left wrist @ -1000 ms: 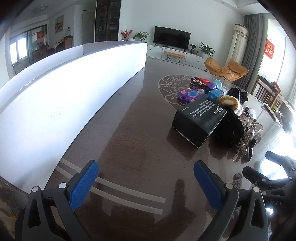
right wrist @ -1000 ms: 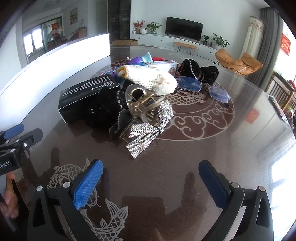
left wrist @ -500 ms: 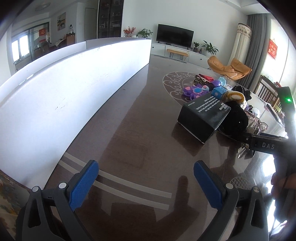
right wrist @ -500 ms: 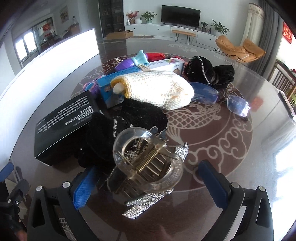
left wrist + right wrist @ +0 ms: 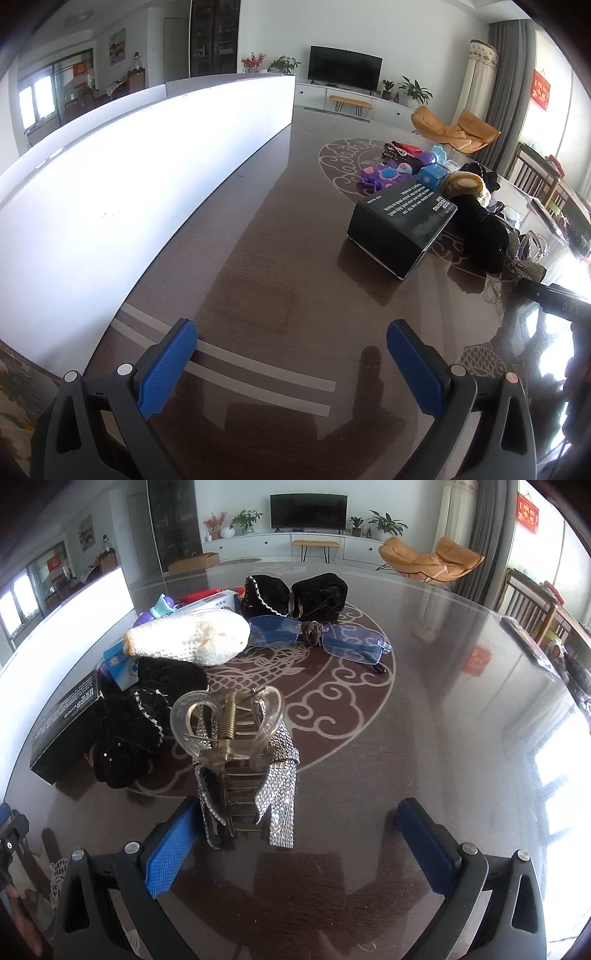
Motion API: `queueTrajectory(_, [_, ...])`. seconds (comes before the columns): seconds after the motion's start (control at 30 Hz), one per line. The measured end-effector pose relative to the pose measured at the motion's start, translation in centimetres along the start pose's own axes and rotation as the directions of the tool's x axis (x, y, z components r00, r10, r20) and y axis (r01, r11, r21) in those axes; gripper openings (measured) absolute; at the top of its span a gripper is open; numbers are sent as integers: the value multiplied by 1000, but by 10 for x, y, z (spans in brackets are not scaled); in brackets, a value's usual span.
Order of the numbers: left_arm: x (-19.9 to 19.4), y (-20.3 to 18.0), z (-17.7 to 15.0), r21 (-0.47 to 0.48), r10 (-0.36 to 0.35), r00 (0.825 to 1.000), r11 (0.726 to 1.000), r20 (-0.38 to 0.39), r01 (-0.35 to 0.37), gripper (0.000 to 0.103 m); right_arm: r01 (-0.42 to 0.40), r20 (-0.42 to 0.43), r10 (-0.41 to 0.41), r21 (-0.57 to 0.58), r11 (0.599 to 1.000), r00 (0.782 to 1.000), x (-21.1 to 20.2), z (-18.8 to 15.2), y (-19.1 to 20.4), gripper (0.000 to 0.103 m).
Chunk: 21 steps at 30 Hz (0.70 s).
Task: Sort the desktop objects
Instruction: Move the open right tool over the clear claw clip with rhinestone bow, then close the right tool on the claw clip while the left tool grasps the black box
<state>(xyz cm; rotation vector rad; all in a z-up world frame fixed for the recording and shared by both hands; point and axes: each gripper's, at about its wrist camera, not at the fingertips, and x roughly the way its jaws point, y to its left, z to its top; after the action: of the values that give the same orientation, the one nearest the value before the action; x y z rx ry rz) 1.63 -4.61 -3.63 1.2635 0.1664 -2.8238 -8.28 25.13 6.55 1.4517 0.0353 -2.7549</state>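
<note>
Both claws: black frames, blue textured pads [image 5: 167, 363], silver screws [image 5: 468, 848].

Two low wrist views across the table [image 5: 280, 280], black box [image 5: 400, 230] shared.

A flat-screen television [image 5: 308, 511] is sitting dark against the far wall, on a long white cabinet [image 5: 280, 544]. Potted plants [image 5: 245, 520] and a vase of red flowers [image 5: 214, 522] are lining the cabinet top. An orange lounge chair [image 5: 430, 559] is basking in daylight beside grey curtains [image 5: 484, 528]. A red hanging ornament [image 5: 541, 89] is showing on the right wall. A cardboard box [image 5: 194, 563] is resting on the floor, and a small wooden bench [image 5: 350, 101] is standing before the cabinet.
</note>
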Motion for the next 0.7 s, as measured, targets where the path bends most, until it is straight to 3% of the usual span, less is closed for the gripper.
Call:
queueTrajectory(0.47, [-3, 8, 2, -26, -33, 999, 999, -4, 33, 103, 8, 13, -9, 10, 1000, 1000, -5, -4, 0, 103])
queueTrajectory(0.63, [0, -1, -2, 12, 11, 1000, 1000, -6, -11, 103, 9, 14, -9, 9, 1000, 1000, -5, -5, 0, 103])
queueTrajectory(0.7, [0, -6, -2, 31, -7, 1000, 999, -14, 7, 103, 9, 14, -9, 9, 1000, 1000, -5, -5, 1, 103])
